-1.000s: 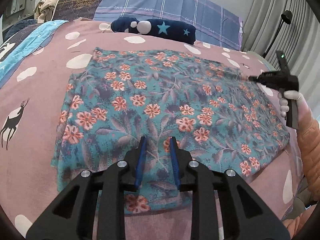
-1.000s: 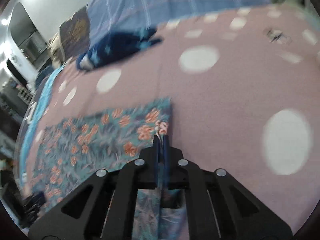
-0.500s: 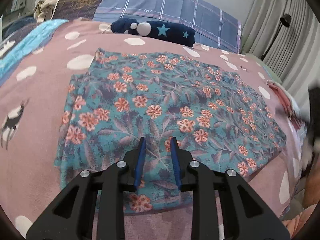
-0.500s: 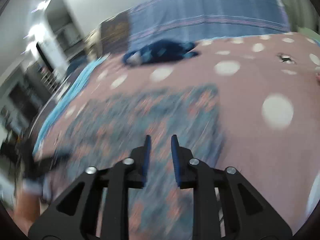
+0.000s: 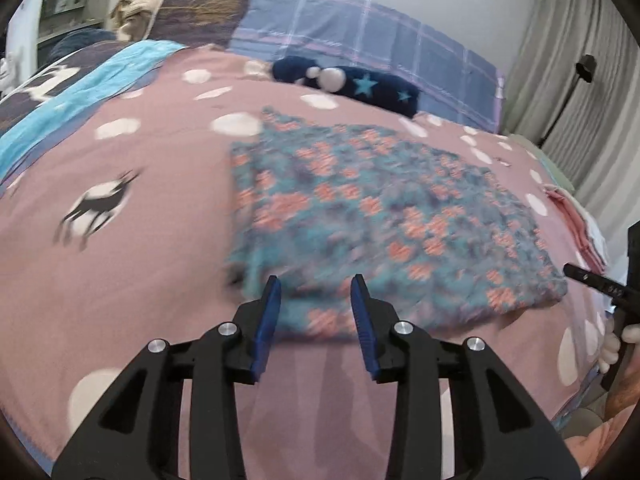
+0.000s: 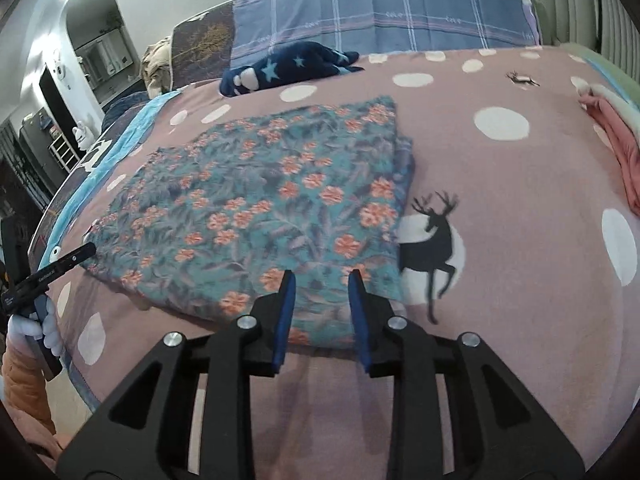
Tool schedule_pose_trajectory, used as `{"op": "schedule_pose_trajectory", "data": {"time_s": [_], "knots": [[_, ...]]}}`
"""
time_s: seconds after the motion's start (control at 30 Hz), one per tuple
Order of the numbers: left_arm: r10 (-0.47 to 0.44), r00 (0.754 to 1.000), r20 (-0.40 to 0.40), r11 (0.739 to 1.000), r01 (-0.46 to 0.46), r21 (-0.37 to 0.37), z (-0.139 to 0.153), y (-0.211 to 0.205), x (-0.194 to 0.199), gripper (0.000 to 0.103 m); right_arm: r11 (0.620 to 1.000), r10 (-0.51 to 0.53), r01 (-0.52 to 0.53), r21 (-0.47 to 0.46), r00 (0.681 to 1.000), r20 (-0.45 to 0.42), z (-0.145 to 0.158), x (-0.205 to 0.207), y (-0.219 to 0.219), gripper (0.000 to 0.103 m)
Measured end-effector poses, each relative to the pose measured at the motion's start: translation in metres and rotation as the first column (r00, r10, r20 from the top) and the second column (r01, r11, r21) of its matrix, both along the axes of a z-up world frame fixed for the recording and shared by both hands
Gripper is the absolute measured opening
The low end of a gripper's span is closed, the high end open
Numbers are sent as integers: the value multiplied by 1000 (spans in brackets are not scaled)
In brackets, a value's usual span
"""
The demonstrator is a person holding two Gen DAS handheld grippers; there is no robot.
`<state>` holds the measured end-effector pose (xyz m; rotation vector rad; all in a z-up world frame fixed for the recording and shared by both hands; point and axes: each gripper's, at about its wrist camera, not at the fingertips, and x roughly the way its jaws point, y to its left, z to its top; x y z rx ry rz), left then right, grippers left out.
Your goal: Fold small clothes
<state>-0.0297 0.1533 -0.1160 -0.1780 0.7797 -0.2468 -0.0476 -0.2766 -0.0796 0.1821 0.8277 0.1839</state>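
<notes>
A teal cloth with orange flowers (image 5: 380, 208) (image 6: 260, 200) lies folded flat on the pink dotted blanket (image 5: 140, 260); its right side shows stacked layers in the right wrist view. My left gripper (image 5: 316, 280) hovers at the cloth's near-left corner. Its jaws are opening, nothing is pinched between them, and this view is blurred by motion. My right gripper (image 6: 321, 276) stands open over the cloth's near-right edge, its pads (image 6: 286, 300) not pressing on the fabric. A white-gloved hand (image 5: 612, 344) (image 6: 44, 324) shows at each view's edge.
A dark blue star-print garment (image 5: 360, 84) (image 6: 288, 68) lies at the head of the bed before a plaid pillow (image 5: 360, 36). Pink clothes (image 5: 576, 220) (image 6: 616, 140) are piled on the right. Grey curtains (image 5: 580, 80) hang beyond the right side.
The right gripper let go of the cloth's corner, opened and drew back to the near edge. The left gripper slid left to the near-left corner and its jaws widened.
</notes>
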Motion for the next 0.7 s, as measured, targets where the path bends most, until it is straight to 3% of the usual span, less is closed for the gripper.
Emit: {"op": "schedule_pose_trajectory", "data": {"time_s": [0.1, 0.17, 0.27, 0.43, 0.7], "knots": [[-4, 1000, -24, 1000, 4, -5, -9, 7, -7, 37, 999, 32, -32, 10, 999, 9, 2, -1, 15, 28], [-11, 1000, -18, 1000, 11, 19, -12, 4, -11, 38, 998, 59, -59, 4, 998, -7, -2, 2, 29, 35], [-20, 1000, -7, 999, 20, 33, -12, 1, -14, 41, 998, 40, -44, -40, 994, -102, -23, 6, 42, 37], [-31, 1000, 2, 999, 31, 42, -11, 1, -18, 43, 995, 59, -62, -78, 997, -42, -10, -3, 57, 38], [-24, 999, 28, 999, 23, 40, -8, 9, -31, 44, 956, 246, -239, -173, 969, 20, 7, -4, 126, 44]]}}
